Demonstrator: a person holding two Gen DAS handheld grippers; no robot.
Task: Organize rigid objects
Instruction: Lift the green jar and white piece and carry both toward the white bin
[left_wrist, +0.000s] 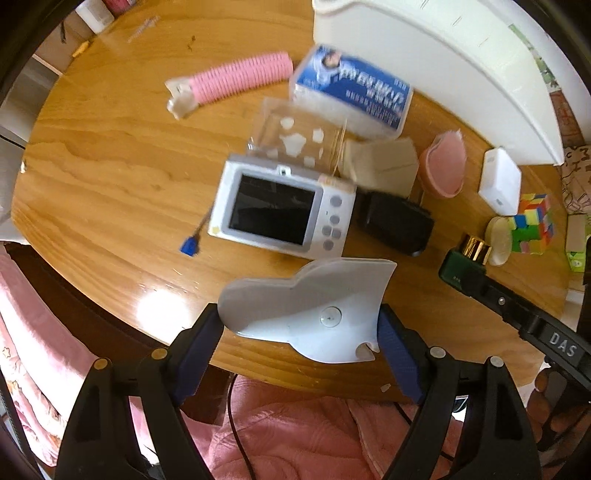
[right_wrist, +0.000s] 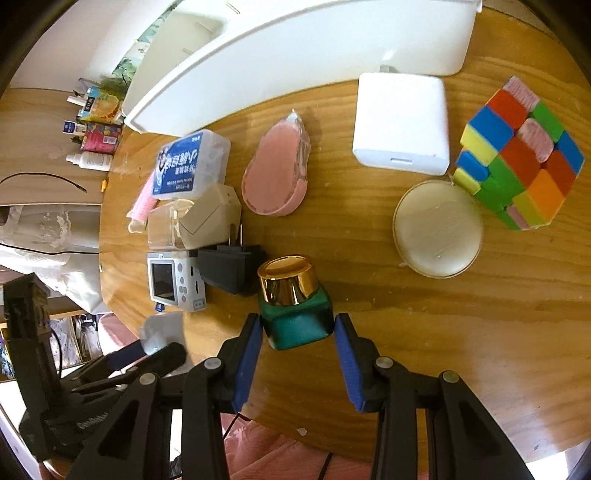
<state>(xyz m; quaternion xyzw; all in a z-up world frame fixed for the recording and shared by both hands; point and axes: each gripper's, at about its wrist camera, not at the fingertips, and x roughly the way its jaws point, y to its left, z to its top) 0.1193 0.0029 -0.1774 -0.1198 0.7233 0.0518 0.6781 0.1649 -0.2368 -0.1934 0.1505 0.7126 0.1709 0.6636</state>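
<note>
Reading "DAS" on right gripper (left_wrist: 456, 275)

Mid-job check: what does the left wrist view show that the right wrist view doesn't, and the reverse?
Only the left wrist view: the left gripper shut on a pale blue-grey plastic piece, shown whole, and a small blue tag beside the camera.

Only the right wrist view: the right gripper shut on the green gold-capped bottle, and bottles and cartons on a far surface.

Both: the white camera, black adapter, blue-labelled box, pink oval case, colour cube, white tray.
</note>
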